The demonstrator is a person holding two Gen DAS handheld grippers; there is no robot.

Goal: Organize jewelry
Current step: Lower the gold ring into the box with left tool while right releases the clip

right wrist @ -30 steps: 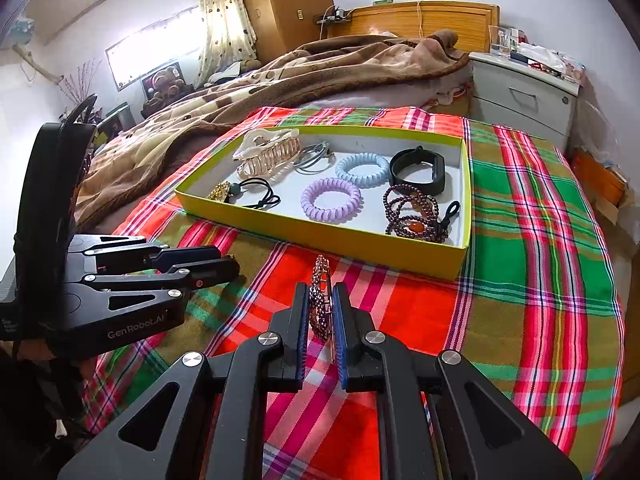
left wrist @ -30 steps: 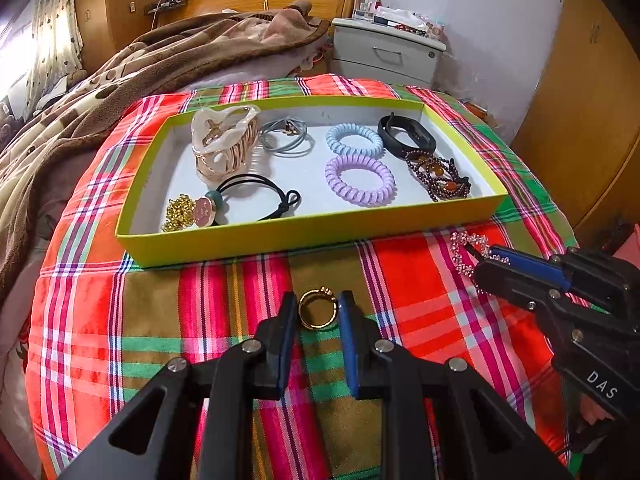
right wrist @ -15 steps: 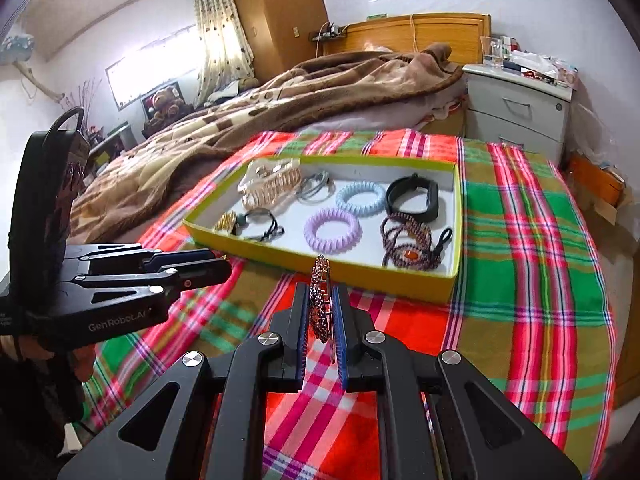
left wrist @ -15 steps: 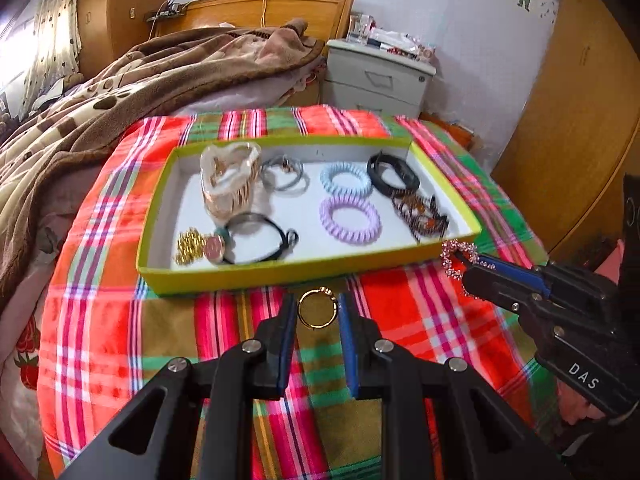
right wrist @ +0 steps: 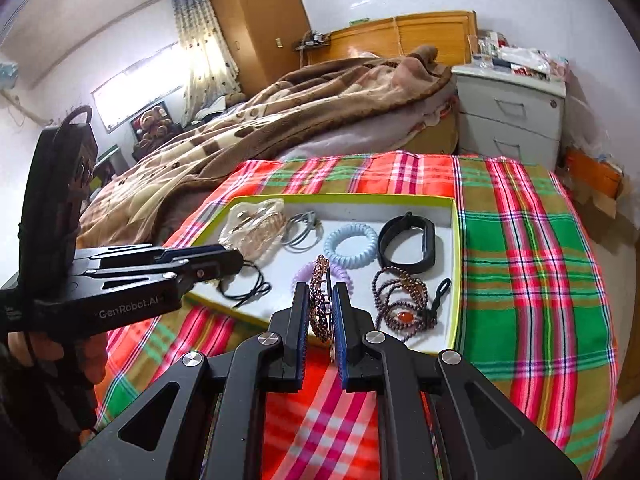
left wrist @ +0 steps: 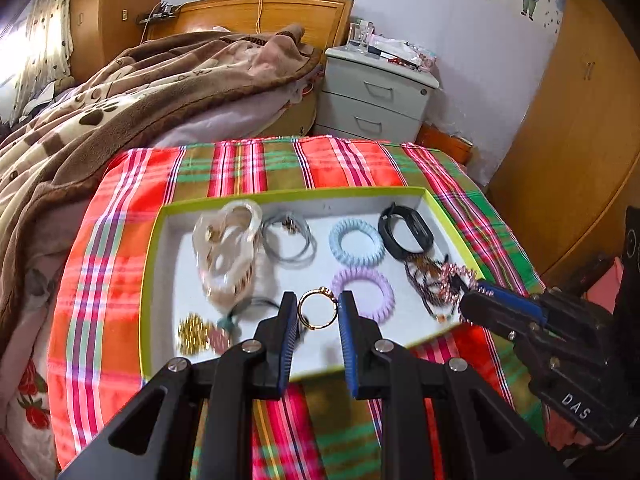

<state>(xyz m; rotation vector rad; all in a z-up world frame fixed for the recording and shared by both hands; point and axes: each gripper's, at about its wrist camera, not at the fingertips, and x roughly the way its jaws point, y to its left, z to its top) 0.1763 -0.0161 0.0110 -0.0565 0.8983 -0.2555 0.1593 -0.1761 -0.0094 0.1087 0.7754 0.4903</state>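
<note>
1. Left tongs [left wrist: 318, 312] were clamped on a gold ring [left wrist: 317, 309], its hoop held upright between the two blue pads, above the near part of the tray [left wrist: 150, 272].
2. Right tongs [right wrist: 320, 312] were nearly closed on a beaded hair clip [right wrist: 319, 300] standing on edge between the pads; from the left wrist view its sparkly end [left wrist: 456, 280] hung over the tray's right side.
3. That yellow-green tray with a white floor lay on a red, green and orange plaid cloth [right wrist: 520, 248] spread over the counter.
4. Inside the tray, along the far row, lay a translucent claw clip [left wrist: 226, 252], a grey hair tie [left wrist: 288, 240], a pale blue spiral tie [left wrist: 356, 242] and a black band [left wrist: 404, 232].
5. Nearer lay a lilac spiral tie [left wrist: 366, 290], a dark beaded bracelet [right wrist: 400, 300] with an orange stone, a black elastic tie [right wrist: 244, 288] and a gold chain [left wrist: 193, 332] beside a pink disc.
6. Beyond the counter were a bed with a brown blanket [right wrist: 300, 120] and a grey nightstand [right wrist: 512, 116].
</note>
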